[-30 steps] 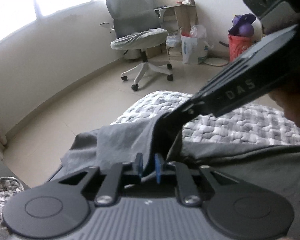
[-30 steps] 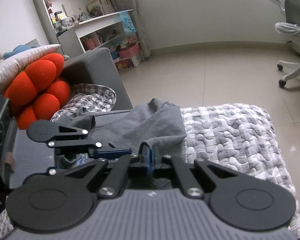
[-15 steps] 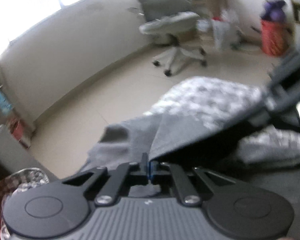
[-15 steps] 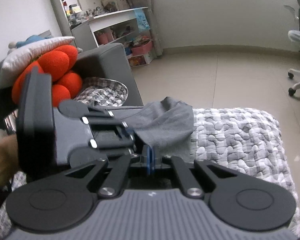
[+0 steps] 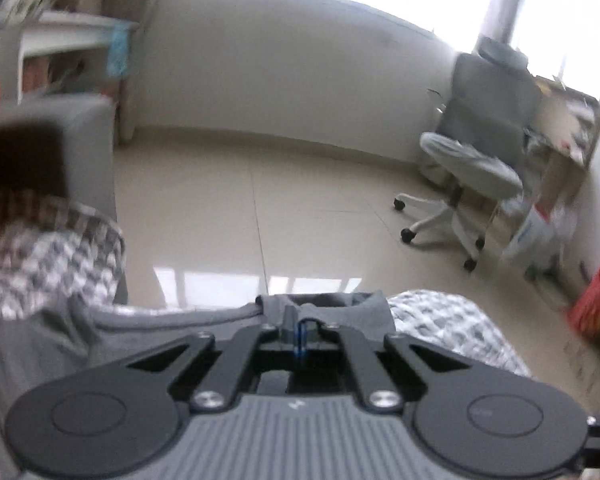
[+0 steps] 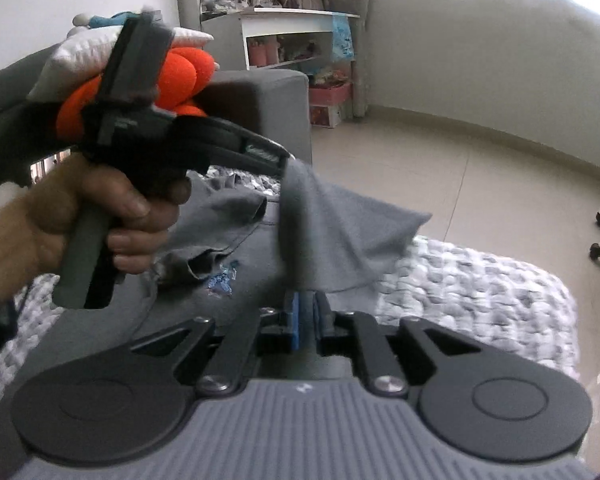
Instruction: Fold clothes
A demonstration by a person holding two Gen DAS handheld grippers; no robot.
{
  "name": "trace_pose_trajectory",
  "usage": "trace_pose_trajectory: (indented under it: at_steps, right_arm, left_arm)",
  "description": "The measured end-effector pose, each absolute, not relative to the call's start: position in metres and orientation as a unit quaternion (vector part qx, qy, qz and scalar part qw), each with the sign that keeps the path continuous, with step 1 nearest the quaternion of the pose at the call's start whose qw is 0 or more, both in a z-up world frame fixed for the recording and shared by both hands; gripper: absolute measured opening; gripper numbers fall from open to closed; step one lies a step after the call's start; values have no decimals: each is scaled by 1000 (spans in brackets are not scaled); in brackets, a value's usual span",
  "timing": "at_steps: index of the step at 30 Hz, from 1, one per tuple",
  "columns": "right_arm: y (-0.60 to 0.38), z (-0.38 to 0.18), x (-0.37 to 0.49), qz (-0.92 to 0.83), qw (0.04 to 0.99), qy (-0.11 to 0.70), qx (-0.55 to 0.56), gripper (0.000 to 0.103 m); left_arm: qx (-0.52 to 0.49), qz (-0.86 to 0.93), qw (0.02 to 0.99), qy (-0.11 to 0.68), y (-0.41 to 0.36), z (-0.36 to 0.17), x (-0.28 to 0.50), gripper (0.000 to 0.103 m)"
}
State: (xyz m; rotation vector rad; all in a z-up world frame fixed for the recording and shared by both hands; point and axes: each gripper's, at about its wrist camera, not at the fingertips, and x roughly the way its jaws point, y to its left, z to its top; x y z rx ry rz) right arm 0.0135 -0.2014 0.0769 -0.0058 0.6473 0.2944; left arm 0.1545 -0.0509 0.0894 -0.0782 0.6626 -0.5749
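Left gripper (image 5: 300,330): jaws are closed on a fold of the soft grey cotton garment (image 6: 236,216). In the right wrist view its tip (image 6: 282,160) holds a flap of this cloth lifted above the rest, which I judge is for carrying the flap over as a fold.
Left hand (image 6: 80,216): it is wrapped around the grey handle, and the tool points down toward the cloth.
Right gripper (image 6: 306,312): its jaws have just been opening a little. A narrow gap shows between the blue pads (image 6: 292,320), and grey cloth stands in that gap. I cannot tell whether the pads press on it, so it may be in the middle of letting go.
Garment, place: directly in front of both grippers and under them. The lifted flap hangs between the two tips; the main body lies flat to the left of the right gripper, with a small blue print (image 6: 222,278) on it.
Reason for the hold: two corners taken at one edge keep the cloth stretched, so the fold can come straight and not bunch.
Bed cover, grey and white with a woven pattern (image 6: 480,292): it lies under the garment and extends to the right of the right gripper; it serves as the folding surface.
Further out: a grey upholstered sofa arm (image 6: 260,100) with an orange knotted cushion (image 6: 184,72) behind the left gripper, and a grey office chair on white wheels (image 5: 472,184) far ahead on the tiled floor.
Stage, my judgement: the fold is only begun.
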Motion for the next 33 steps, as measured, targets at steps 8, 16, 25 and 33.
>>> trace_pose_trajectory:
  at_steps: [8,16,25,33]
  right_arm:
    - [-203,83,-12,118,921,372,-9,32]
    - [-186,87,-88,131,902,400,-92,50]
    - [-249,54,-156,112,889,444,8,51]
    - [-235,30,-132,114,871,475,51,35]
  left_arm:
    - [-102,-272,886,362,-38,99,159,1]
    - [-61,-250,880,400,-60,108,169,1]
    - [-75,-247,873,413,-49,107,172,1]
    - [-75,-238,872,421,-46,101,170,1]
